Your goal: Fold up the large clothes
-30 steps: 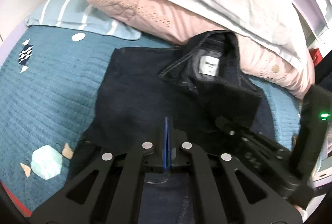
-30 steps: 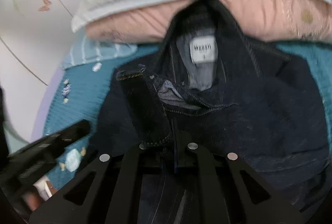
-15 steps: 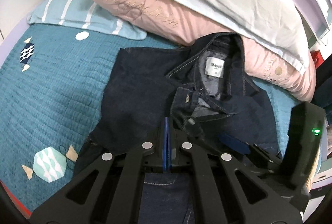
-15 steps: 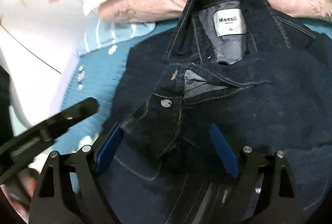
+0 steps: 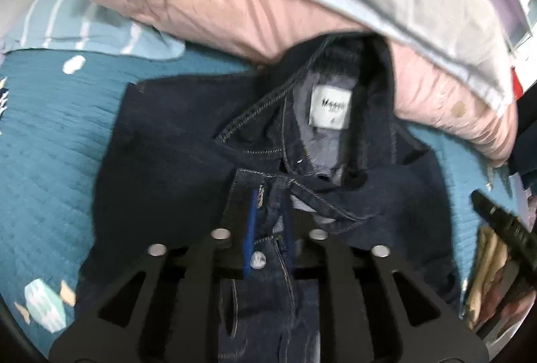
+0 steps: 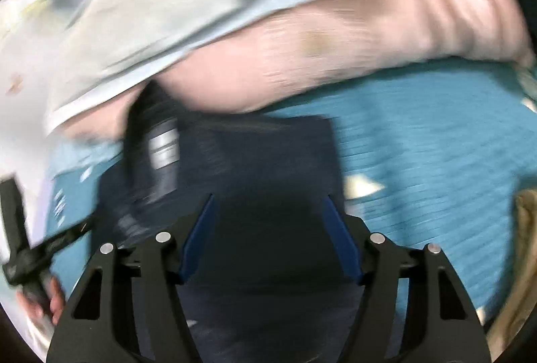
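The denim jacket point(image 5: 188, 161) lay on the teal bedspread point(image 5: 50, 144), its collar and label point(image 5: 330, 107) against the pink pillow point(image 5: 235, 10). A second before, I had held both grippers pinched on the folded-in sleeves. The right gripper point(image 6: 270, 238) had since released its cuff and swung to the jacket's right side; its blue pads point(image 6: 339, 235) stood spread and were closing, above dark cloth but not pressing it. The left gripper point(image 5: 268, 228) was opening, with the buttoned cuff point(image 5: 258, 259) loose between its pads. I judged both sleeves laid across the front, so the next fold could begin.
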A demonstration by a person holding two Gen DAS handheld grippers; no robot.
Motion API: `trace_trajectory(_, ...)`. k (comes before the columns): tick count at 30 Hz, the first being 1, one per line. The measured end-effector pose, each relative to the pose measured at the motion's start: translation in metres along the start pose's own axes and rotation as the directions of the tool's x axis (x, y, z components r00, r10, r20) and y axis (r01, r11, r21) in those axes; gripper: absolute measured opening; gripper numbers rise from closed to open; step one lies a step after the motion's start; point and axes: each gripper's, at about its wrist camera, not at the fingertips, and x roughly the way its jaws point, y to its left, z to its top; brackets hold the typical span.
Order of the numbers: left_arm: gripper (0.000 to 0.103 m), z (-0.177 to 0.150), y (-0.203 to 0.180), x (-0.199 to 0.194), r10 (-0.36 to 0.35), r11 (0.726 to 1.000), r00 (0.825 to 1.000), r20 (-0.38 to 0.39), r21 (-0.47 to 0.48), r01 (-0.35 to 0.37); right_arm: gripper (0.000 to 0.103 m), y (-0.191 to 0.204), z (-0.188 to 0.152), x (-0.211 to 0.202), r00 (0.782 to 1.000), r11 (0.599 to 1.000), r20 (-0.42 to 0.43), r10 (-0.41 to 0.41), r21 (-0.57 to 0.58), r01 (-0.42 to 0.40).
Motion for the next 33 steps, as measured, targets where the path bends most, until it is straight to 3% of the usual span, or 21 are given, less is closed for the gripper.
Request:
trace_trajectory(4,0.018,-0.005,0.008,0.029,-0.003,1.000,1.000,-0.009,-0.023,0.003,0.062,-0.013,0.004,0.028,0.999,0.999,-0.026,-0.028,0.023,0.028)
trace_trajectory(6,0.017,-0.009,0.012,0.031,-0.018,0.999,0.999,0.037,-0.035,0.019,0.050,-0.009,0.003,0.041,0.999,0.999,-0.039,-0.035,0.001,0.035)
trace_trajectory(7,0.014,-0.010,0.014,0.033,-0.025,0.999,0.998,0.059,-0.043,0.027,0.031,-0.005,0.001,0.052,0.997,0.998,-0.057,-0.059,-0.026,0.058)
trace_trajectory(8,0.001,-0.012,0.016,0.036,-0.027,0.998,0.998,0.065,-0.052,0.031,0.019,-0.001,-0.002,0.061,0.993,0.994,-0.066,-0.097,-0.056,0.094)
trace_trajectory(10,0.000,-0.012,0.021,0.044,0.000,0.996,0.999,0.053,-0.086,0.004,0.013,0.001,-0.008,0.071,0.986,0.985,-0.068,-0.150,-0.100,0.143)
trace_trajectory(11,0.000,-0.012,0.020,0.043,0.019,0.996,0.998,0.061,-0.083,-0.014,0.011,0.000,-0.011,0.069,0.986,0.984,-0.056,-0.155,-0.095,0.149)
trace_trajectory(13,0.000,-0.011,0.008,0.030,0.196,0.980,0.971,0.140,-0.010,-0.197,0.004,-0.003,-0.010,0.059,0.987,0.987,-0.044,-0.156,-0.056,0.153)
trace_trajectory(14,0.000,-0.011,0.006,0.024,0.231,0.971,0.958,0.170,0.021,-0.237,0.004,-0.004,-0.009,0.054,0.988,0.987,-0.033,-0.152,-0.048,0.151)
trace_trajectory(16,0.000,-0.007,0.019,0.024,0.187,0.982,0.973,0.136,0.002,-0.189,0.004,-0.005,-0.012,0.069,0.982,0.980,-0.051,-0.183,-0.091,0.177)
trace_trajectory(17,0.000,-0.005,0.026,0.029,0.208,0.978,0.972,0.113,-0.010,-0.208,0.004,-0.006,-0.015,0.078,0.978,0.975,-0.061,-0.197,-0.113,0.189)
trace_trajectory(18,0.000,-0.005,0.037,0.039,0.241,0.971,0.968,0.068,-0.024,-0.239,0.004,-0.004,-0.018,0.081,0.976,0.969,-0.037,-0.214,-0.138,0.207)
trace_trajectory(20,0.000,-0.005,0.047,0.038,0.202,0.979,0.978,0.054,-0.036,-0.200,0.005,0.005,-0.021,0.075,0.969,0.954,-0.004,-0.248,-0.172,0.244)
trace_trajectory(22,0.000,-0.005,0.047,0.023,0.187,0.982,0.979,0.077,-0.034,-0.185,0.008,0.005,-0.021,0.058,0.981,0.971,0.002,-0.192,-0.146,0.190)
trace_trajectory(26,0.000,-0.007,0.026,-0.011,0.094,0.994,0.987,0.130,0.038,-0.100,0.013,0.006,-0.024,0.015,0.993,0.993,0.103,-0.061,-0.096,0.071)
trace_trajectory(31,0.000,-0.007,-0.029,-0.022,-0.020,0.991,0.983,0.182,0.134,-0.004,0.013,0.042,-0.029,-0.001,0.974,0.985,0.208,0.088,-0.162,-0.054)
trace_trajectory(33,0.000,-0.011,-0.052,-0.018,-0.004,0.987,0.973,0.230,0.157,-0.032,0.013,0.061,-0.028,0.016,0.976,0.976,0.189,0.113,-0.204,-0.073)
